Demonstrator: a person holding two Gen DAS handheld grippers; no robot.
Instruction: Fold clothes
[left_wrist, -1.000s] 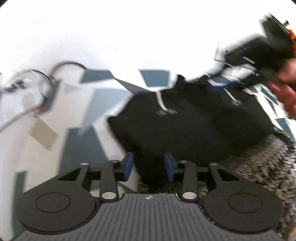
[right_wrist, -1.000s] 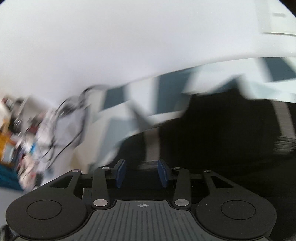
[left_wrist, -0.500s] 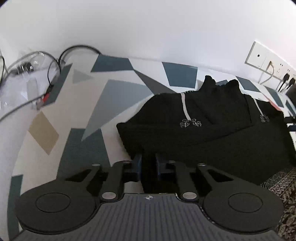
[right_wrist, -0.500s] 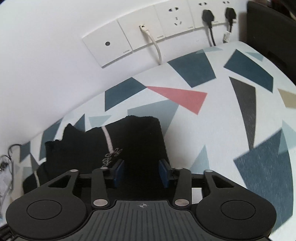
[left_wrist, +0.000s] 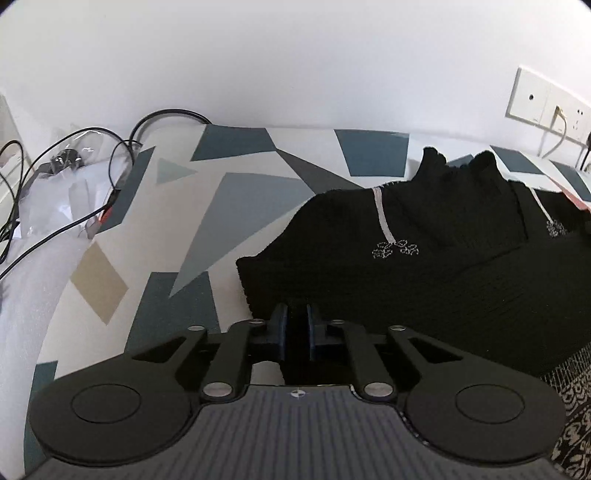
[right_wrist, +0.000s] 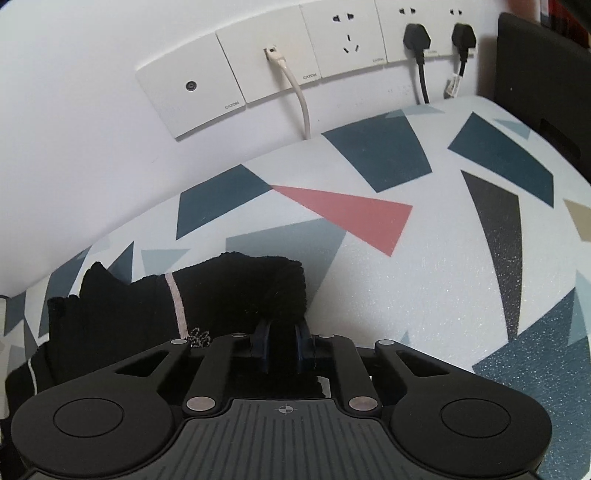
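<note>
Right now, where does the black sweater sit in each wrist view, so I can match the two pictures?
Left wrist: black sweater fills the right half, its near-left edge between the left gripper pads.
Right wrist: lower left, its folded right end in the right gripper.
Shared landmark: the white wall socket panel.

A patterned tabletop (right_wrist: 436, 280) fills both views, pale with scattered shapes: dark blue blocks, grey wedges, a tan diamond (left_wrist: 99, 282) and one pink triangle (right_wrist: 351, 218). It runs up to a white wall (left_wrist: 295, 62). On the wall sits a row of white socket plates (right_wrist: 280, 62). A white cable (right_wrist: 299, 99) hangs from one plate, and two black plugs (right_wrist: 417, 31) sit in the plate furthest right. A dark box (right_wrist: 543, 85) stands at the far right edge. At the tabletop's left end lie black wires (left_wrist: 66, 184) looped over clear plastic bags (left_wrist: 59, 206). A patterned black-and-white fabric (left_wrist: 576, 406) shows at the lower right of the left wrist view.
</note>
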